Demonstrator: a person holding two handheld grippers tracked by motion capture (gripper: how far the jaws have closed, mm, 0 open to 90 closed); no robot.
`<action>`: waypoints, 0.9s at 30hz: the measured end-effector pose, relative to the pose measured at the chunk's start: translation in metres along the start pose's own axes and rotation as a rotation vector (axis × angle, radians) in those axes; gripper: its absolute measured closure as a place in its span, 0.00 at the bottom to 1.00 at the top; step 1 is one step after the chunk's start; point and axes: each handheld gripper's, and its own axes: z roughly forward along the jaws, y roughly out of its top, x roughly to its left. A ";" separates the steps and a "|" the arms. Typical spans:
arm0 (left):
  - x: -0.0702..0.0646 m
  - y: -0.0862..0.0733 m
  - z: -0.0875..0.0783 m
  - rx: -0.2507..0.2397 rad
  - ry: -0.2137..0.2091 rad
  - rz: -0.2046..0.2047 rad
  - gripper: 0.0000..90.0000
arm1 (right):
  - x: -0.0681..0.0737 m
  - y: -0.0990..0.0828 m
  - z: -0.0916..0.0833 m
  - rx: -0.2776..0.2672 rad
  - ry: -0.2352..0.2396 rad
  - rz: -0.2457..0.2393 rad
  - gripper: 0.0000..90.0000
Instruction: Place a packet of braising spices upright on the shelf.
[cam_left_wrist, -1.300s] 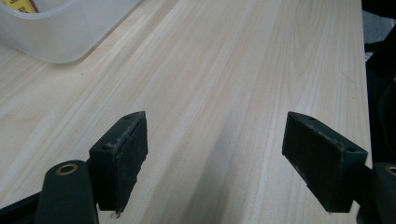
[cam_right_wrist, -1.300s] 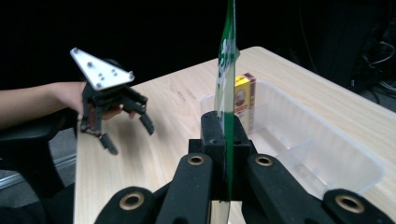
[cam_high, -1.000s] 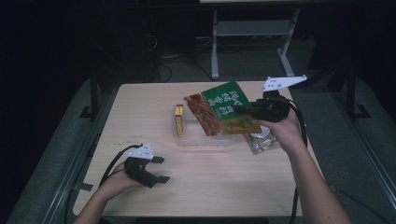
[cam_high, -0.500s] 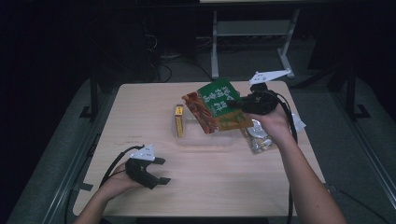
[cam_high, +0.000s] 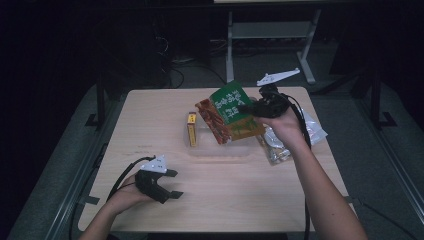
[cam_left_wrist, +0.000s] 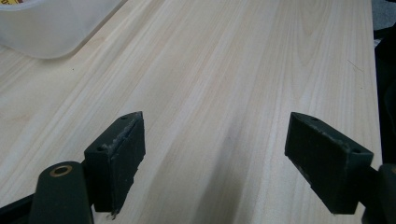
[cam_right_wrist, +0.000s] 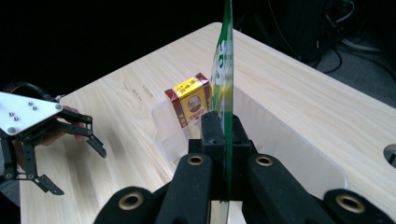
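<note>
My right gripper (cam_high: 250, 107) is shut on a green and red snack bag (cam_high: 230, 112) and holds it tilted above a clear plastic bin (cam_high: 220, 149) at mid table. In the right gripper view the bag (cam_right_wrist: 224, 70) runs edge-on up from between the closed jaws (cam_right_wrist: 223, 126). A small yellow and red box (cam_high: 191, 128) stands at the bin's left end, also seen as the box (cam_right_wrist: 189, 100) inside the bin wall (cam_right_wrist: 289, 144). My left gripper (cam_high: 176, 183) rests on the table's front left, open, with bare wood between its jaws (cam_left_wrist: 215, 154).
Clear plastic packets (cam_high: 277, 147) lie on the table under my right wrist, with another packet (cam_high: 312, 127) by the right edge. A corner of the bin (cam_left_wrist: 42, 32) shows beyond the left gripper. A metal rack (cam_high: 270, 30) stands on the floor behind the table.
The right gripper has carried the snack bag up and slightly left, tilting it more upright over the bin. The left gripper has stayed in place.
</note>
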 end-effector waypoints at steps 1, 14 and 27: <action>0.000 0.000 0.000 0.000 0.001 0.002 0.22 | 0.001 0.001 0.001 0.004 -0.006 -0.004 1.00; 0.000 -0.001 0.000 0.015 0.004 0.009 0.21 | 0.000 0.014 0.018 0.101 -0.039 0.048 1.00; -0.001 -0.001 0.002 0.007 0.000 -0.005 0.20 | -0.003 0.020 0.034 0.152 -0.080 0.060 0.98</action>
